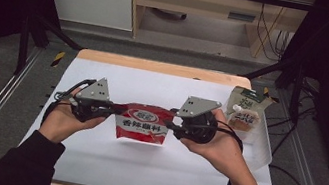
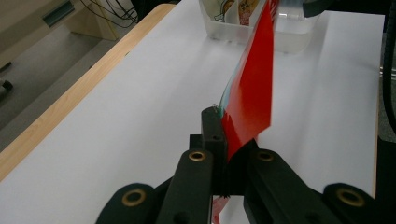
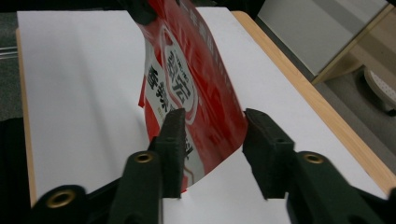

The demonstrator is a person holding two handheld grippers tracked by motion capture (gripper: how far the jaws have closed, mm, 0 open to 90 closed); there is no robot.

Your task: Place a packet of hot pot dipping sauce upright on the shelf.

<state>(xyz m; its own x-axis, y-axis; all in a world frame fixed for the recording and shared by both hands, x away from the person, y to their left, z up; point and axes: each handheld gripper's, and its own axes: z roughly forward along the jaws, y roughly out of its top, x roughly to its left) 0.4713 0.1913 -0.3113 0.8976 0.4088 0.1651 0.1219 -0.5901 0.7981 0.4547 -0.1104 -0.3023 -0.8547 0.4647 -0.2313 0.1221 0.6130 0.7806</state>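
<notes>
A red snack packet (image 1: 143, 123) with white label and dark lettering hangs upright above the white table sheet, between both hand-held grippers. My left gripper (image 1: 116, 110) is shut on the packet's left edge; in the left gripper view its jaws (image 2: 226, 130) pinch the thin red film (image 2: 250, 93). My right gripper (image 1: 171, 124) is at the packet's right edge. In the right gripper view it (image 3: 217, 126) stands open, with the packet's corner (image 3: 196, 84) between the jaws. The left jaw touches the film and the right jaw is apart from it.
A clear plastic bin (image 1: 260, 144) stands at the table's right side with a beige and green pouch (image 1: 245, 111) leaning in it; the bin (image 2: 289, 37) lies beyond the packet in the left gripper view. The wooden table edge (image 1: 156, 66) runs along the far side.
</notes>
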